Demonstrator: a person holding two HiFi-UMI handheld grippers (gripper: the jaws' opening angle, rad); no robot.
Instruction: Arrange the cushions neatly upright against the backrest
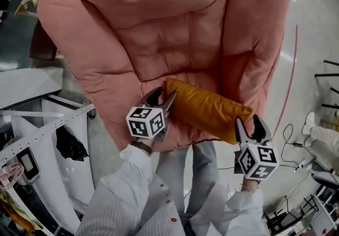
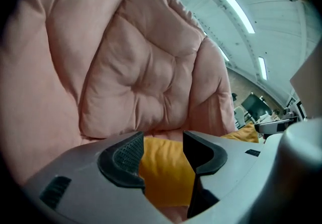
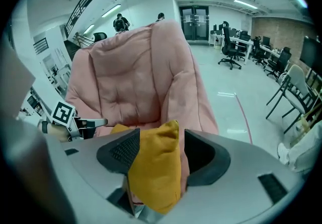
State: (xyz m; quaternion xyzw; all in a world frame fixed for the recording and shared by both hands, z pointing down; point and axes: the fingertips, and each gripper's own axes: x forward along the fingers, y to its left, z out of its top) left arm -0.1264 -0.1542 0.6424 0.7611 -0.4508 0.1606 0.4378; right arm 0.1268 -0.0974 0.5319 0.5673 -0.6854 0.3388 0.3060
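A mustard-yellow cushion (image 1: pixel 204 107) lies across the seat of a big pink padded armchair (image 1: pixel 159 33), at the foot of its backrest. My left gripper (image 1: pixel 164 96) stands open around the cushion's left end, and the cushion (image 2: pixel 163 172) fills most of the gap between its jaws. My right gripper (image 1: pixel 248 122) is open at the cushion's right corner. That corner (image 3: pixel 153 167) stands up between the jaws, leaning to the left pad, with a gap on the right side. The right gripper view also shows the left gripper's marker cube (image 3: pixel 63 114).
A white frame with shelves (image 1: pixel 47 123) stands to the left of the armchair. Cables (image 1: pixel 288 139) and a power strip lie on the floor at the right. The person's legs (image 1: pixel 185 171) are right at the seat's front edge. Office chairs (image 3: pixel 231 49) stand far behind.
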